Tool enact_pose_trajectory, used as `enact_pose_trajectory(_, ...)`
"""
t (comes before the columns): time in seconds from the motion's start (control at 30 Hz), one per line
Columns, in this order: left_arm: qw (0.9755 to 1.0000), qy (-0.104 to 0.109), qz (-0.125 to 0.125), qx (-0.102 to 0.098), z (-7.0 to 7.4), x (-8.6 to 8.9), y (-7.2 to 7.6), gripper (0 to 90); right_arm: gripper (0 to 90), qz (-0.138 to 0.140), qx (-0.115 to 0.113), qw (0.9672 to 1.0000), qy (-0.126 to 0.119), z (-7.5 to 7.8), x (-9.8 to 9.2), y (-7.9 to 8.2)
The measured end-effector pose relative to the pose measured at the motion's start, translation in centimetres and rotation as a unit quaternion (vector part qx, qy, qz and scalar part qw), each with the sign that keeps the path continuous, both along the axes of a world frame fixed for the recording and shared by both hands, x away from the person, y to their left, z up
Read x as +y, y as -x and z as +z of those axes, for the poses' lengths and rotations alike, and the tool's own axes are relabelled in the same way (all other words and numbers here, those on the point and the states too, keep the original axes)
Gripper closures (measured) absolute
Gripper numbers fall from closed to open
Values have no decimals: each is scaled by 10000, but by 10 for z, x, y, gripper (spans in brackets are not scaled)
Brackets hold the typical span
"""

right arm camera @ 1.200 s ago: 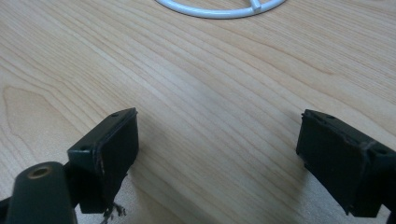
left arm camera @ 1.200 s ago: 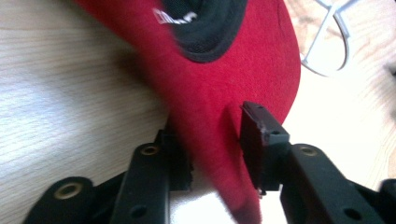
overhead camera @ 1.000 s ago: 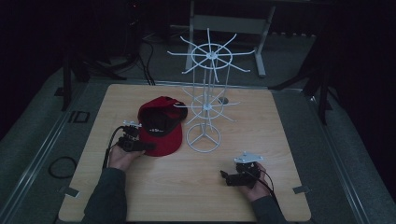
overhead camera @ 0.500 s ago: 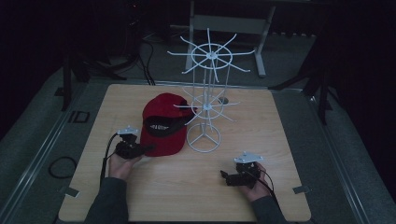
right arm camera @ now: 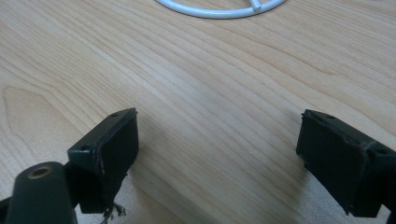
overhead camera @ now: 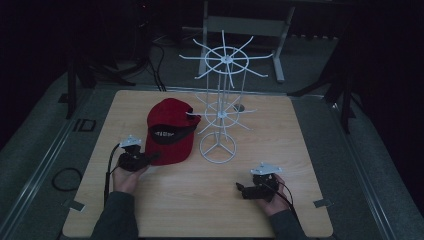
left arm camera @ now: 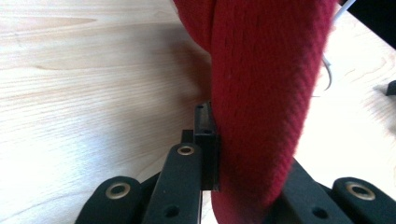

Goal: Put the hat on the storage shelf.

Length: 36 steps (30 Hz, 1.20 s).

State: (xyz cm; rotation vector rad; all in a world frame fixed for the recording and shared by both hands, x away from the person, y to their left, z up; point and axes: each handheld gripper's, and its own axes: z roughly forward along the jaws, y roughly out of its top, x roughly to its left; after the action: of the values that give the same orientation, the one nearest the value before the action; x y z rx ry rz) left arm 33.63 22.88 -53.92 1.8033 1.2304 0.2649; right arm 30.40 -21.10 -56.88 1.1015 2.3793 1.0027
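A red cap [overhead camera: 170,131] leans against the white wire rack [overhead camera: 220,107] on the wooden table [overhead camera: 300,135]; its back strap opening faces the camera, and one rack arm touches its top right. My left gripper [overhead camera: 150,159] is shut on the cap's brim. In the left gripper view the red brim [left arm camera: 266,98] stands edge-on, clamped between the jaws at the left gripper [left arm camera: 243,182]. My right gripper [overhead camera: 240,189] rests low over the table at the front right, pointing left. Its jaws stand wide apart around the right gripper [right arm camera: 217,158], with nothing between them.
The rack's round base ring [overhead camera: 217,148] sits mid-table, and its base ring [right arm camera: 219,9] lies just ahead of the right gripper. A stand's legs [overhead camera: 277,60] rise behind the table. Dark cables [overhead camera: 62,178] lie on the floor at left.
The left gripper has pulled the cap's brim toward the table's front left, and the cap now stands more upright against the rack. The right gripper has stayed put.
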Motion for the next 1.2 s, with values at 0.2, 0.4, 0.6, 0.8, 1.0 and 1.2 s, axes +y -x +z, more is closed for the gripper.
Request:
enact_pose_trajectory(0.2,9994,101,241,-206,8,6,3,859,128,5,-3,10000,7,0,0,0)
enact_pose_trajectory(0.4,9978,212,485,-395,15,11,8,860,128,10,-8,10000,10,0,0,0)
enact_pose_trajectory(0.6,9962,257,622,-550,22,14,11,859,128,10,-7,10000,10,0,0,0)
enact_pose_trajectory(0.8,9948,274,707,-676,27,15,14,860,128,11,-8,10000,11,0,0,0)
enact_pose_trajectory(1.0,9933,320,792,-783,31,14,16,859,128,9,-7,10000,8,0,0,0)
enact_pose_trajectory(1.2,9919,300,836,-909,37,15,19,860,128,11,-7,10000,10,0,0,0)
